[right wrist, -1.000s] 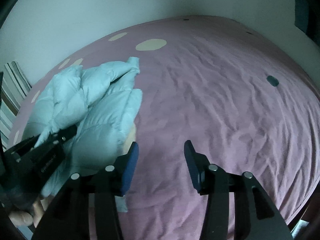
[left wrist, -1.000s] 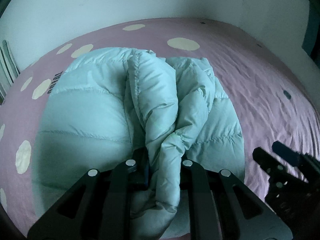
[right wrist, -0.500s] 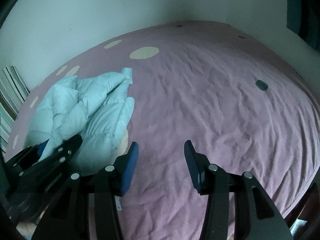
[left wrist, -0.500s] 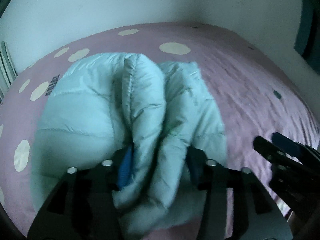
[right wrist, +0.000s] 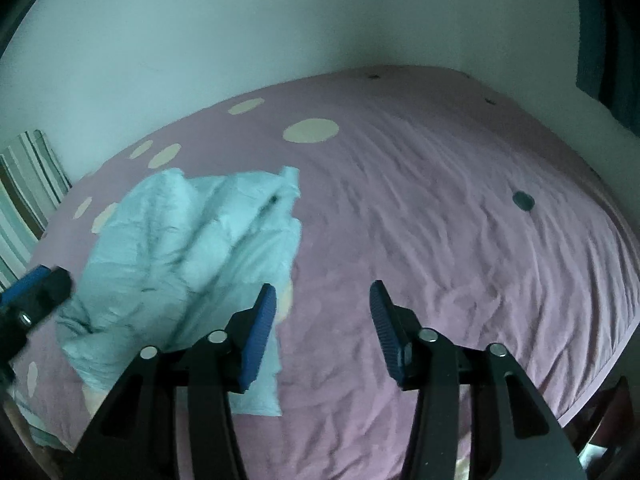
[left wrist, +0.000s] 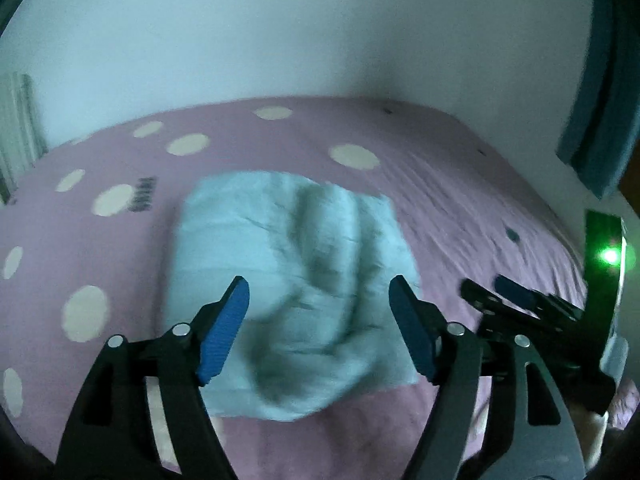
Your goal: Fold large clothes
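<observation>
Fingers (left wrist: 224,332) of the left gripper (left wrist: 320,328) stand spread wide with nothing between them, hovering above the near end of the pale blue puffer jacket (left wrist: 288,280), which lies in a bunched, roughly folded bundle on the bed (left wrist: 460,208) just ahead of the tips. Off to the right of those fingers the right gripper (right wrist: 322,330) shows, likewise parted and empty, aimed at bare pink sheet with the jacket lying to the left of its left finger. Both tools being free of the cloth suggests a fold has been laid down and neither needs to pin it. Beyond the jacket the spotted sheet runs to the white wall (left wrist: 320,40), with a striped pillow (right wrist: 28,184) at the far left.
</observation>
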Demonstrator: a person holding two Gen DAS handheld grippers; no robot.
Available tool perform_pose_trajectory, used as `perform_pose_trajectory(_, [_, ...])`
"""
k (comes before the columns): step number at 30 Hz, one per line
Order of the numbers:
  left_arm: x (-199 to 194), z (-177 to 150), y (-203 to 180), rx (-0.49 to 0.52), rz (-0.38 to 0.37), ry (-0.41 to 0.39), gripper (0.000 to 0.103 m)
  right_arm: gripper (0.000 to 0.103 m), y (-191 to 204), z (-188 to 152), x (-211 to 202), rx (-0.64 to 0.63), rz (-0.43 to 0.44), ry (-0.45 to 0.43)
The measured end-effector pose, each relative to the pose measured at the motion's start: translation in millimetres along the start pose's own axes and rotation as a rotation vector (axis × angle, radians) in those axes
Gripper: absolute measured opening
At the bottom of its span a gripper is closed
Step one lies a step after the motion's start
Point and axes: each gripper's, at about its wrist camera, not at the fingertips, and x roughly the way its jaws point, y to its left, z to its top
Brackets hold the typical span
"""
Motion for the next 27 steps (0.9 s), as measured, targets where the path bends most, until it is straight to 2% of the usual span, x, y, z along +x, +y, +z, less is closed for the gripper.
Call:
perform_pose_trajectory(4, [1,6,47,-0.033,0.133,-0.024,0.077,0.056,24,7,-2,-0.036,0.025,-0.011])
perform_pose_trajectory(8, [18,2,86,-0.07,0.207,-0.011,0.077,0.056,57,14,5,-0.071,0.085,0.008])
perform_pose_trajectory(14, [47,-13,125,-0.151,0.221,0.061,0.077,0.057,96,21,28,-0.122,0.12,0.044])
perform_pose_trajectory(23, [59,-21,142,-0.169,0.191,0.087,0.077,0.057,117,8,67,-0.137,0.116,0.145])
perform_pose_trajectory(24, [61,-21,142,-0.165,0.188,0.09,0.077,0.056,116,6,70,-0.131,0.115,0.154])
perform_pose_trajectory(25, [62,-22,141,-0.163,0.186,0.092,0.077,0.044,115,5,72,-0.127,0.118,0.163])
perform_pose_trajectory(27, [66,-23,141,-0.161,0.176,0.094,0.077,0.028,113,2,77,-0.121,0.142,0.19])
